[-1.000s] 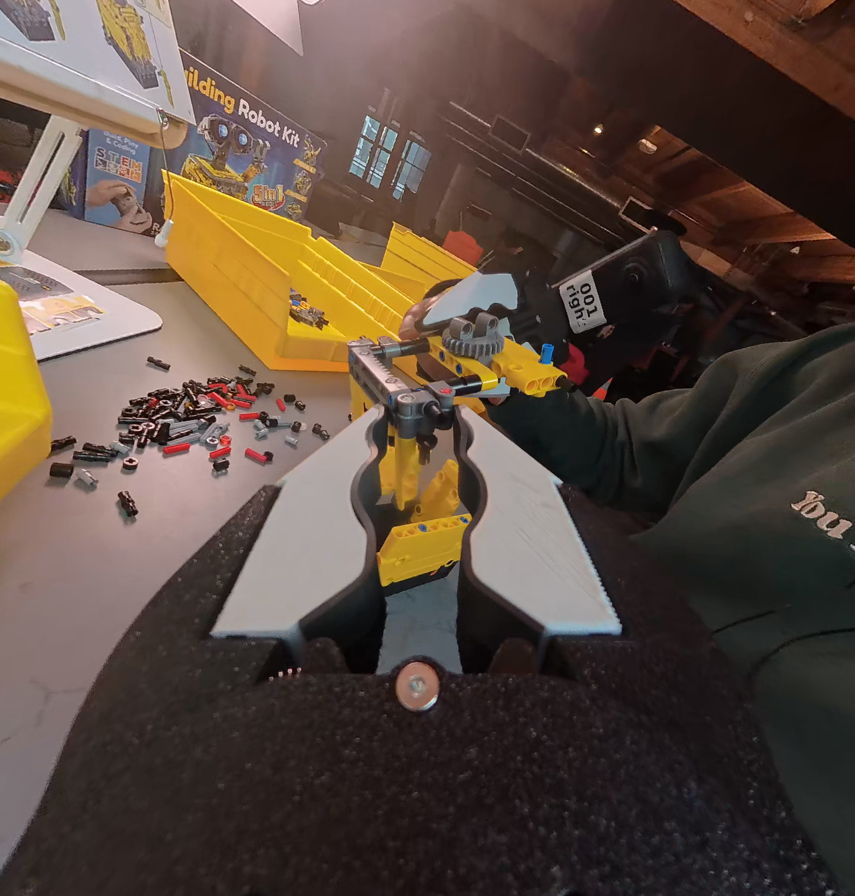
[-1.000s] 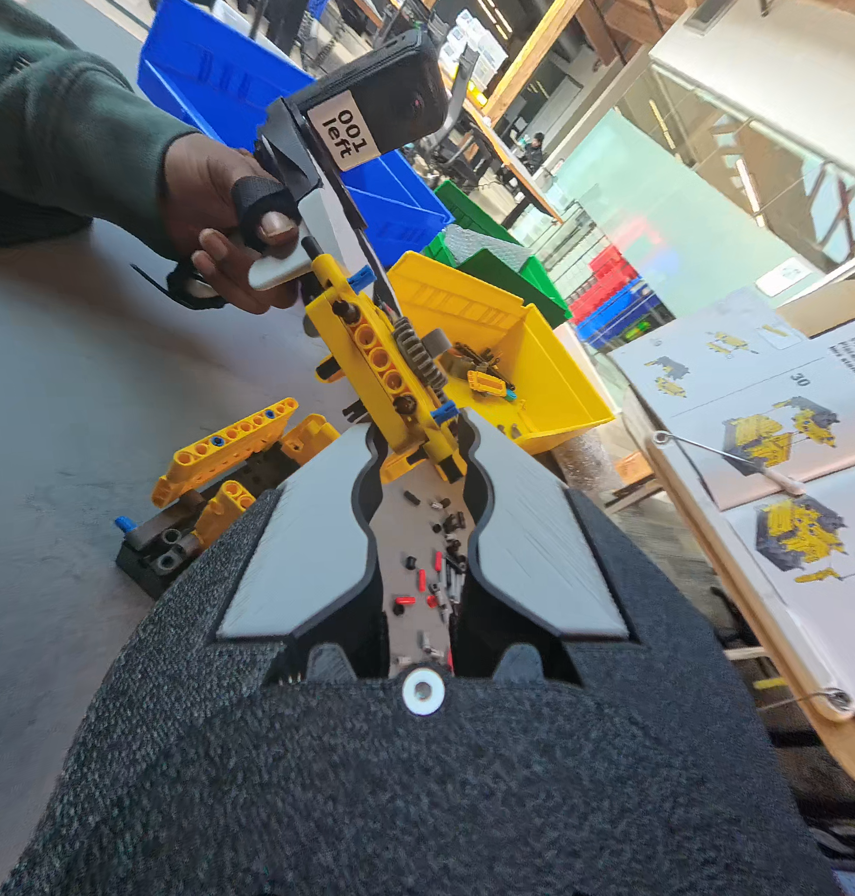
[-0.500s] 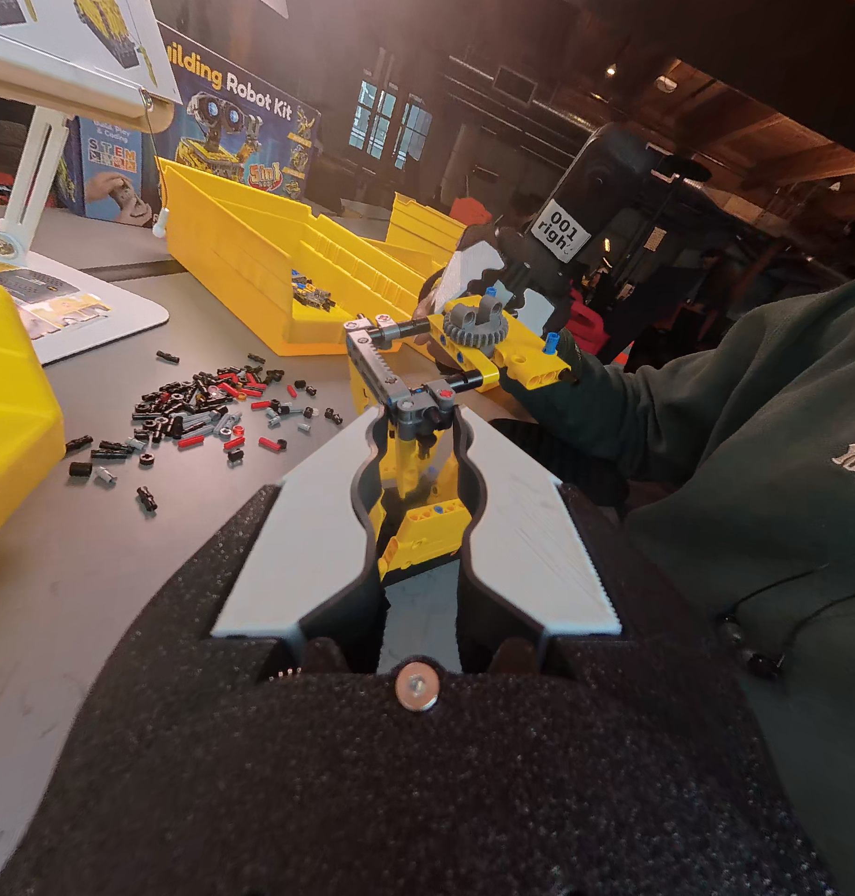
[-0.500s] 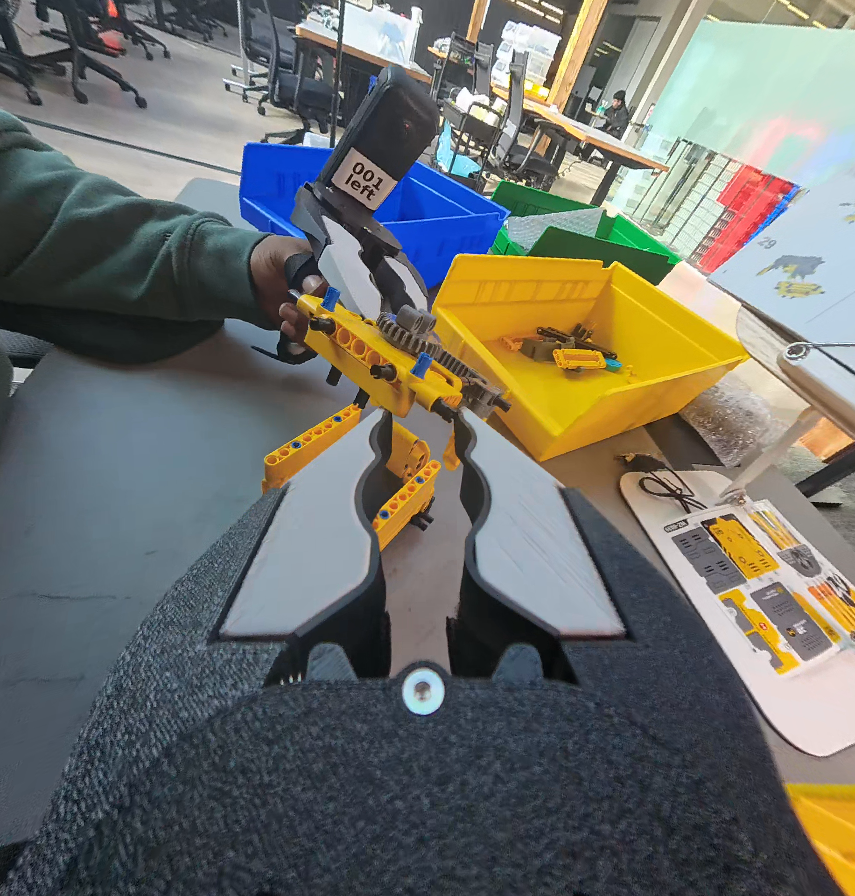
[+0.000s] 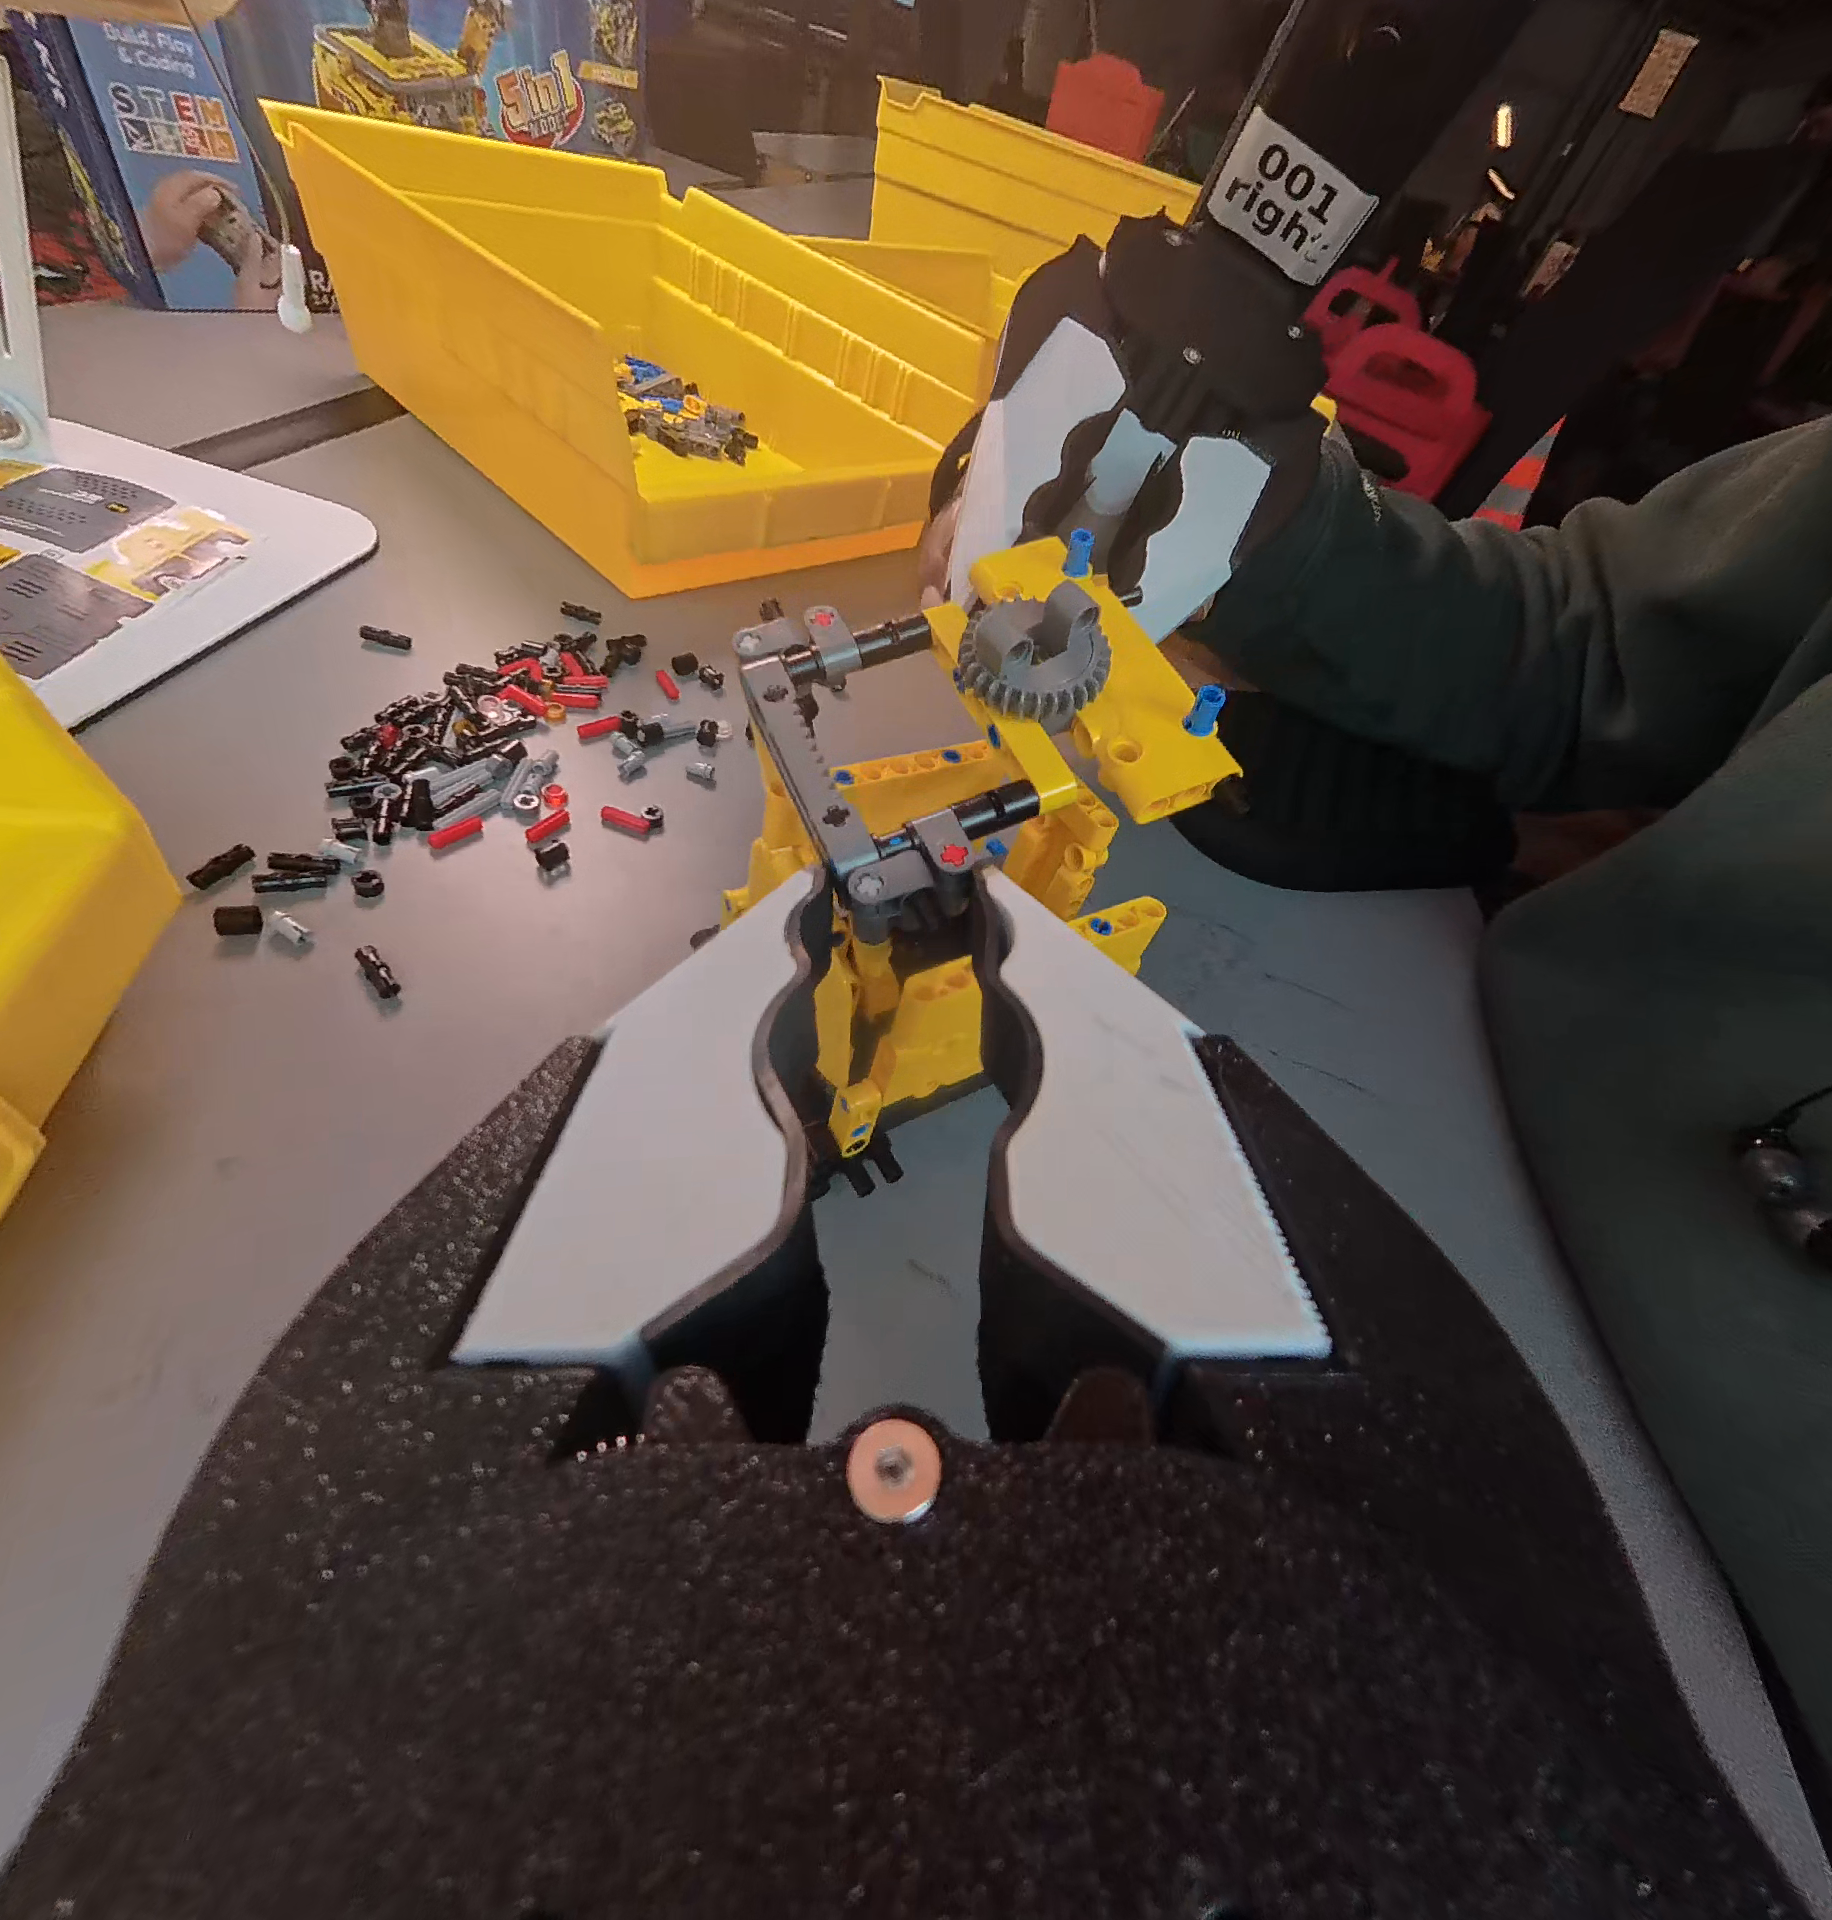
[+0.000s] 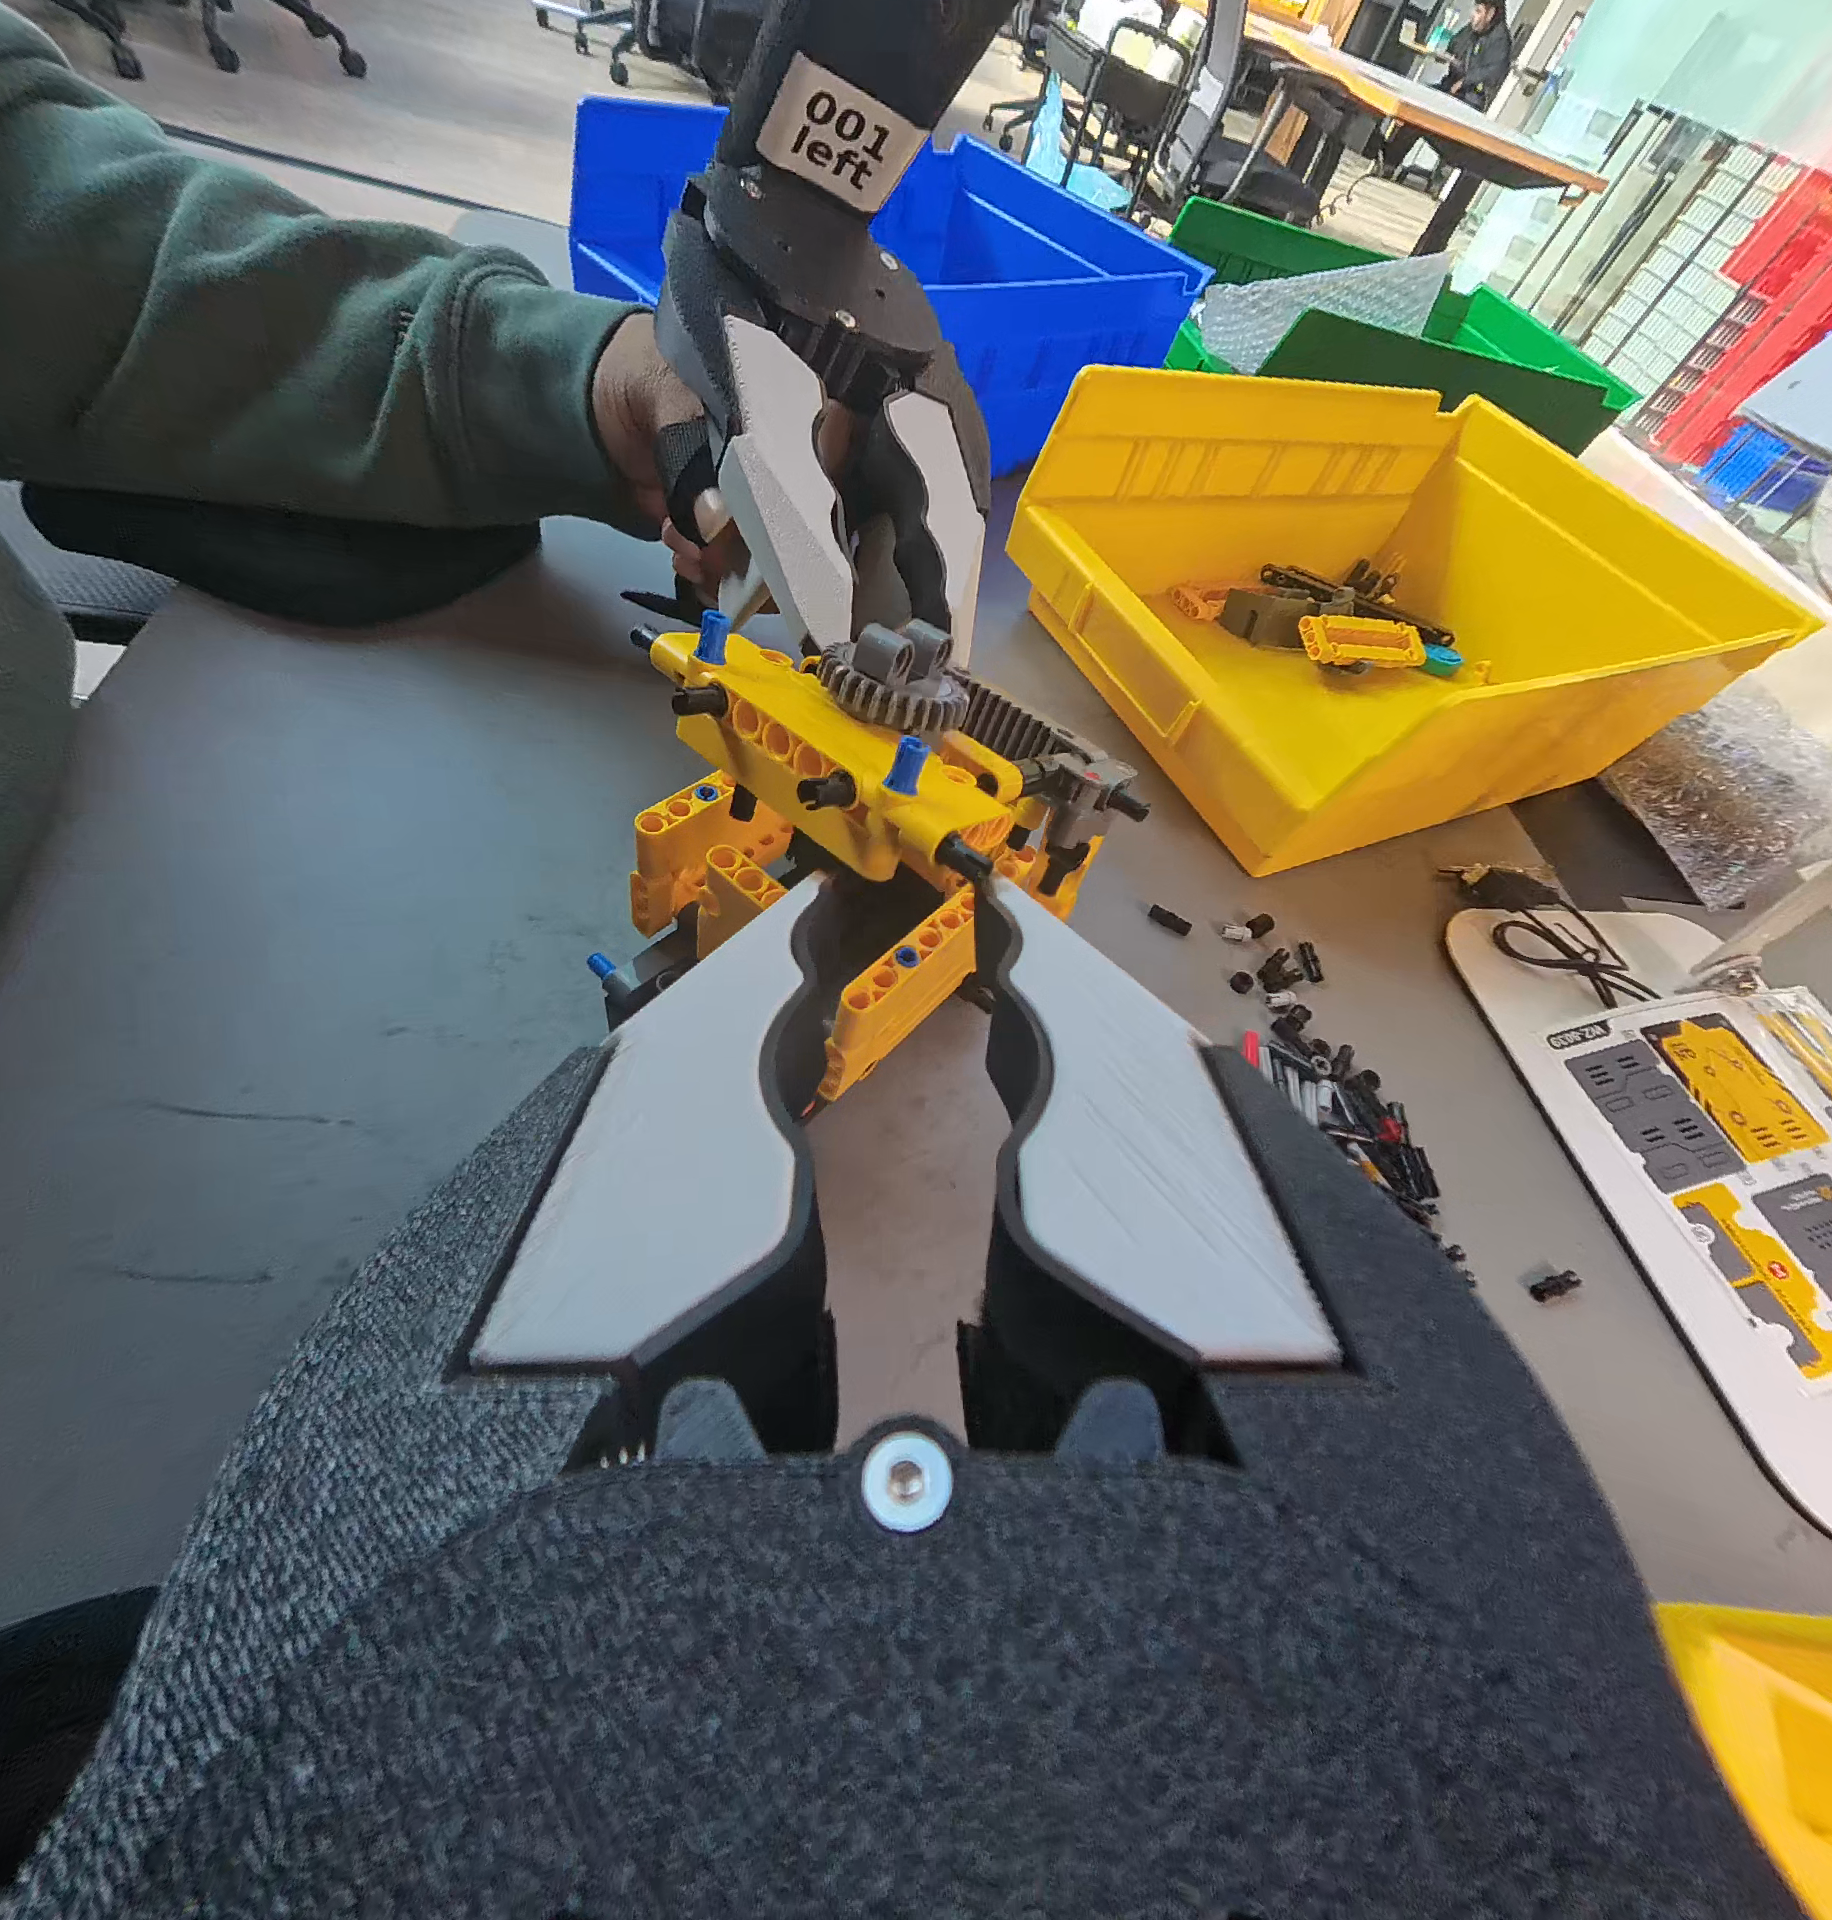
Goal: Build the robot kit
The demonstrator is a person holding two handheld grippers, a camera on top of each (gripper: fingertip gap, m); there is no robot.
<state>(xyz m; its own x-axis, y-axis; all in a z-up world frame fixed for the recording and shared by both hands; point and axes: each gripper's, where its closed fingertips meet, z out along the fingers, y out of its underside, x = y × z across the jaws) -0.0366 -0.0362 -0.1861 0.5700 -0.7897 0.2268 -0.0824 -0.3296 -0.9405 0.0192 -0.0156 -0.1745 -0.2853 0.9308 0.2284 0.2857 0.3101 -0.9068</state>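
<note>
Yellow bin [image 5: 81, 883]: far left on the grey table [image 5: 268, 1091], its contents out of view.
Loose pins [image 5: 476, 748]: black, red and grey, spilled beside it, probably for easy picking.
Left gripper [image 5: 904, 894]: jaws pinched on the grey joint of the small build [image 5: 995, 727], holding that end up.
Small build: yellow beams with a grey gear [image 5: 1037, 665], carried level over a yellow model [image 5: 912, 997] on the table.
Right gripper [image 6: 896, 883]: fingertips closed on the yellow beam's edge, sharing the load, steadying.
Second bin [image 6: 1411, 623]: right side, parts inside.
</note>
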